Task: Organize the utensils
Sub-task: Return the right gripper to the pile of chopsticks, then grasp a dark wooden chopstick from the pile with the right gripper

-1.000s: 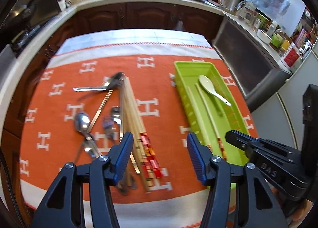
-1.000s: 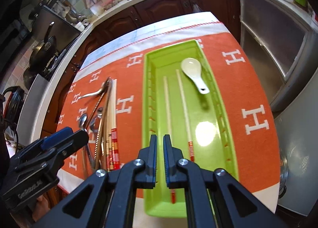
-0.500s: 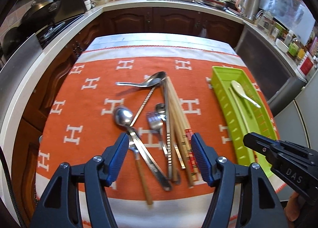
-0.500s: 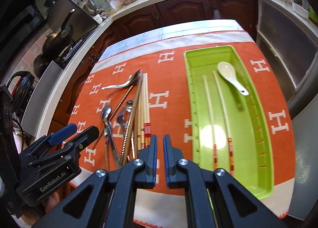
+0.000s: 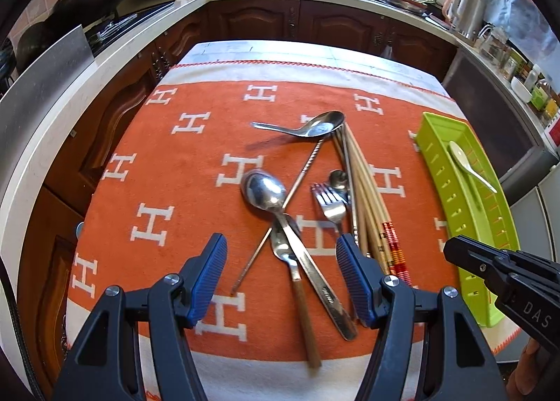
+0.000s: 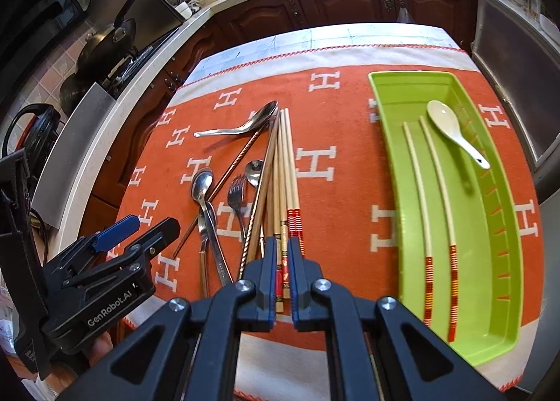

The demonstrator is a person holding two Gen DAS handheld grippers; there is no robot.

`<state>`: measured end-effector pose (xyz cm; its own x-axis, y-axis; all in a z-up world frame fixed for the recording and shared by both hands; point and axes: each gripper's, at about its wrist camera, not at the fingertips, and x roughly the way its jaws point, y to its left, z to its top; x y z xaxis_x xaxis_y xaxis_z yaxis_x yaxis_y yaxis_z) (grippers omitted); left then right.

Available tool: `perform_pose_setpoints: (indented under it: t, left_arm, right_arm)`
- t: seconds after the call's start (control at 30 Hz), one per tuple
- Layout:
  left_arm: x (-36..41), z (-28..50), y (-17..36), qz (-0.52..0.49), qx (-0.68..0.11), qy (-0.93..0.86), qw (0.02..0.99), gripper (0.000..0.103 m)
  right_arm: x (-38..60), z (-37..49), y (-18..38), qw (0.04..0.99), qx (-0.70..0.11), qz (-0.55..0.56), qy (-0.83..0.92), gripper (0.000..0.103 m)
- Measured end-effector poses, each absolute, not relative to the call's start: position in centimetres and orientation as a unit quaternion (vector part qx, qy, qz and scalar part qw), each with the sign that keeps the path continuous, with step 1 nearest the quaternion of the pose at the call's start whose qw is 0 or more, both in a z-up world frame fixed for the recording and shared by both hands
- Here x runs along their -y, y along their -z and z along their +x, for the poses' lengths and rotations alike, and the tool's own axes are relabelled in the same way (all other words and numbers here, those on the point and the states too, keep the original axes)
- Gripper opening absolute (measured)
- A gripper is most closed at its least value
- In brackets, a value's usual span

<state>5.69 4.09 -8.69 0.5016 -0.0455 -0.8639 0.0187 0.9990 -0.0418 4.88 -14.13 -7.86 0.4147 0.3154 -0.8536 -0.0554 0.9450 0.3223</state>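
Barely started tbh: green tray (image 6: 497,303) at 3 o'clock holds two chopsticks (image 6: 425,212) and a white spoon (image 6: 451,128). Pile of utensils (image 5: 315,205) remains. My left gripper (image 5: 280,254) gapes empty, right gripper (image 6: 281,261) nearly closed, empty.

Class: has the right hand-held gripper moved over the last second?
Yes. The right hand-held gripper moved left, from over the green tray to the chopsticks.

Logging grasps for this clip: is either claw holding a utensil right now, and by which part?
Nothing is held. The left claw hangs wide open above the loose pile of cutlery; the right claw is nearly closed with nothing between its fingers.
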Motion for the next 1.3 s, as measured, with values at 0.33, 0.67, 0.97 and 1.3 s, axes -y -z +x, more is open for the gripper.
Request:
perform_pose_setpoints:
  t: [0.33,0.67,0.97,1.3]
  left_arm:
    - [-5.6,6.6,10.1,-0.013,-0.504,0.006,0.864,0.063]
    - [-7.4,7.3,11.6,-0.021,-0.515,-0.005,0.857,0.063]
    - [-8.0,7.6,12.4,-0.026,-0.52,-0.003,0.854,0.063]
    - [-8.6,7.6,12.5,-0.035,-0.52,0.001,0.854,0.063]
  right_arm:
    - [12.5,6.3,9.2,0.824,-0.542,0.117,-0.115,0.006]
    - [11.5,7.6,10.5,0.817,-0.552,0.118,-0.115,0.006]
    - [11.0,9.1,12.1,0.803,-0.567,0.133,-0.126,0.006]
    - [10.8,10.4,14.0,0.785,-0.584,0.16,-0.134,0.006]
